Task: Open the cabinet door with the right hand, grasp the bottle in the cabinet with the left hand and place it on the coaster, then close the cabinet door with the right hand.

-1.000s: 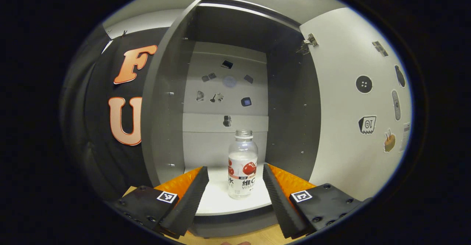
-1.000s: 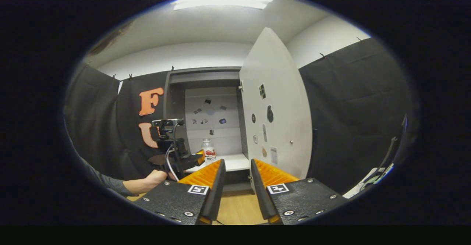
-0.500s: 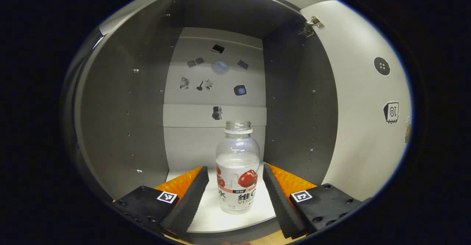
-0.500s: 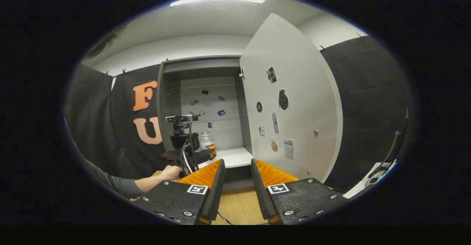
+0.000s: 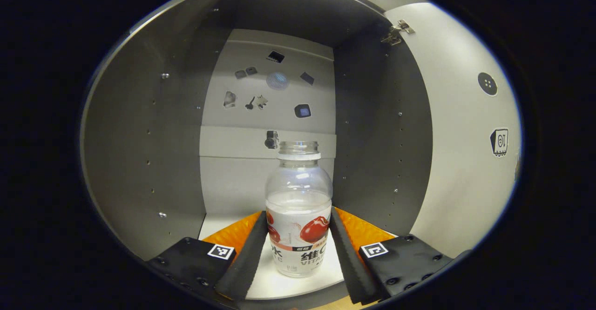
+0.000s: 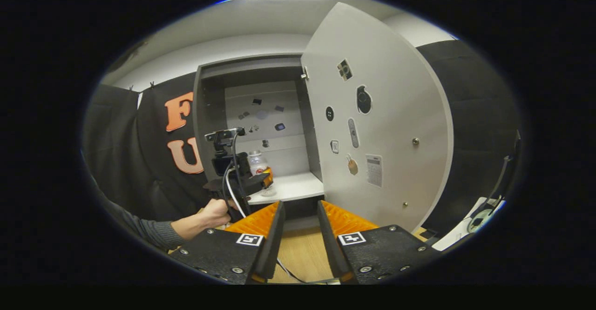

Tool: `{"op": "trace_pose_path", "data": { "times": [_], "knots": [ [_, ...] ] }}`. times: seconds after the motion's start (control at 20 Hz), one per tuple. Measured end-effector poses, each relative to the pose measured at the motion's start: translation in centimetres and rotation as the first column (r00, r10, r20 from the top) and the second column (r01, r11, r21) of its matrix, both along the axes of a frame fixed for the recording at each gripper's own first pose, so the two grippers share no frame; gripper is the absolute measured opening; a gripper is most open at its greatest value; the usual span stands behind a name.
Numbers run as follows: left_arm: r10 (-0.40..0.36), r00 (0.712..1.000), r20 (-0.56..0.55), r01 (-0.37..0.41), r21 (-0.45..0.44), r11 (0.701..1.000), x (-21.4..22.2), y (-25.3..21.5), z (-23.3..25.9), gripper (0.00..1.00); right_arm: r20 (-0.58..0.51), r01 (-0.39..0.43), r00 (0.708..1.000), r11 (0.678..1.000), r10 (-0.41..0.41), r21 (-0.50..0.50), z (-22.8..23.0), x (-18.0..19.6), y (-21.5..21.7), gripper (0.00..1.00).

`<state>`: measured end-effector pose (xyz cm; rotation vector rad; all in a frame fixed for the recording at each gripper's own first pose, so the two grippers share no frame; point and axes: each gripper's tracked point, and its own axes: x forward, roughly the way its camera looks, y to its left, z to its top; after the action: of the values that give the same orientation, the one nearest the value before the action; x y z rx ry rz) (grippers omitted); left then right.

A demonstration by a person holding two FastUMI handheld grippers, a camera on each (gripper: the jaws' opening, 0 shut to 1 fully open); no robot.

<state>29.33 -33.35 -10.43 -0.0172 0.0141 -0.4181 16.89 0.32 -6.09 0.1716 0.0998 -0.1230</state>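
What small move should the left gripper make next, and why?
Probably close on the bottle and check the grip. The left gripper has a finger on each side of it, very near or touching, and the bottle stands on the cabinet shelf, door open.

In the right gripper view, the left gripper [image 6: 260, 182] and its camera mount cover most of the bottle [image 6: 255, 160], leaving its upper part visible. In the left gripper view, the finger pads [image 5: 247, 259] hide the bottle's [image 5: 298, 207] lower sides, so contact cannot be judged. Stickers [image 5: 277, 81] on the cabinet's back panel [image 5: 233, 184] are too small to identify. The cabinet door [image 5: 465, 161] is cut off at the right.
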Motion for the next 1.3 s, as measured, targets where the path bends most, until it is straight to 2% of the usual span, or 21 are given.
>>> {"op": "trace_pose_path", "data": {
  "times": [0.3, 0.55, 0.7, 1.0, 1.1, 1.3],
  "knots": [
    [0.049, 0.994, 0.098, -0.053, 0.032, 0.998, -7.0, 4.5, 2.4, 0.82, -0.006, -0.071, 0.997, 0.997, 0.071, 0.030, -0.5, -1.3, 0.4, 0.45],
    [0.120, 0.984, 0.129, -0.128, 0.053, 0.990, -14.3, 9.0, 0.7, 0.84, -0.005, -0.150, 0.989, 0.986, 0.151, 0.078, -0.6, -2.9, 1.1, 0.45],
    [0.153, 0.984, 0.095, -0.157, 0.034, 0.987, -17.9, 11.2, -2.2, 0.84, -0.033, -0.181, 0.982, 0.979, 0.185, 0.095, -1.6, -3.8, 1.1, 0.44],
    [0.236, 0.968, 0.090, -0.244, 0.095, 0.965, -24.4, 16.0, -10.1, 0.84, -0.078, -0.235, 0.966, 0.963, 0.246, 0.131, -3.4, -5.6, 1.7, 0.45],
    [0.246, 0.967, 0.064, -0.253, 0.117, 0.960, -25.9, 16.9, -13.0, 0.83, -0.102, -0.248, 0.960, 0.959, 0.262, 0.134, -4.3, -6.0, 2.1, 0.48],
    [0.269, 0.963, 0.026, -0.269, 0.146, 0.952, -27.4, 18.5, -17.7, 0.85, -0.144, -0.251, 0.952, 0.957, 0.271, 0.143, -6.1, -6.4, 2.4, 0.48]
  ]
}}
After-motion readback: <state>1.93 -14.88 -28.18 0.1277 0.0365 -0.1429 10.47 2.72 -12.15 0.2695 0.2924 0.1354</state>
